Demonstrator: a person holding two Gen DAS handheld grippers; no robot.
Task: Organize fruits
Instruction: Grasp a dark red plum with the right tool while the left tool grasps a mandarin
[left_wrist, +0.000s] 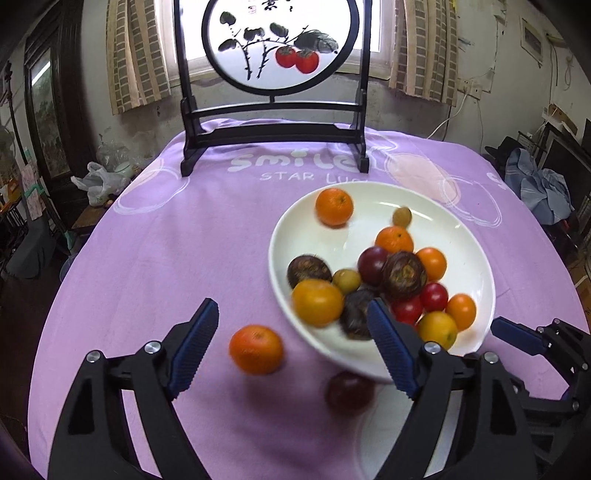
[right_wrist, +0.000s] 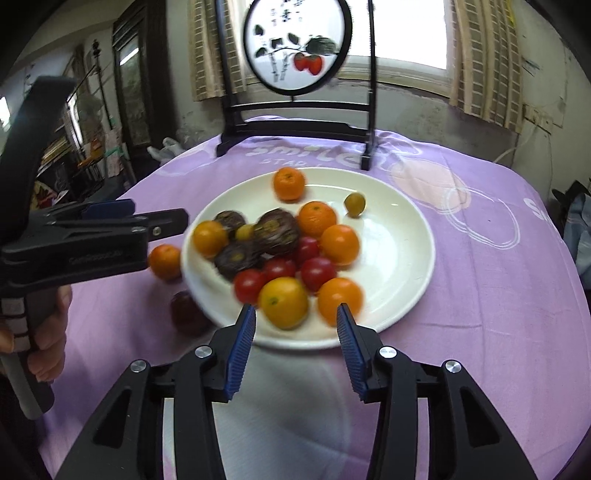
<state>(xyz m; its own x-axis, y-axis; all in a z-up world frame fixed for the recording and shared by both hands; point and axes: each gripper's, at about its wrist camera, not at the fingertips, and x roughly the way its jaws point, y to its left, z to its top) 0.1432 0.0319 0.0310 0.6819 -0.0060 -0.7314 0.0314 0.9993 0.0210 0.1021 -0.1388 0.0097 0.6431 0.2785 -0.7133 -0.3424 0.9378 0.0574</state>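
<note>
Purple-clothed desk, painted screen at 12 o'clock; white plate heaped with fruit; stray orange and dark fruit off plate at 8 o'clock, apparently awaiting pickup; left hand-held gripper agape, empty, flanking orange; right hand-held gripper parted, empty, at plate's 6 o'clock rim.

One plate; two tools; one screen.

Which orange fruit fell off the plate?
The orange fruit lying on the purple cloth, left of the white plate. All the other orange ones sit inside the plate.
</note>
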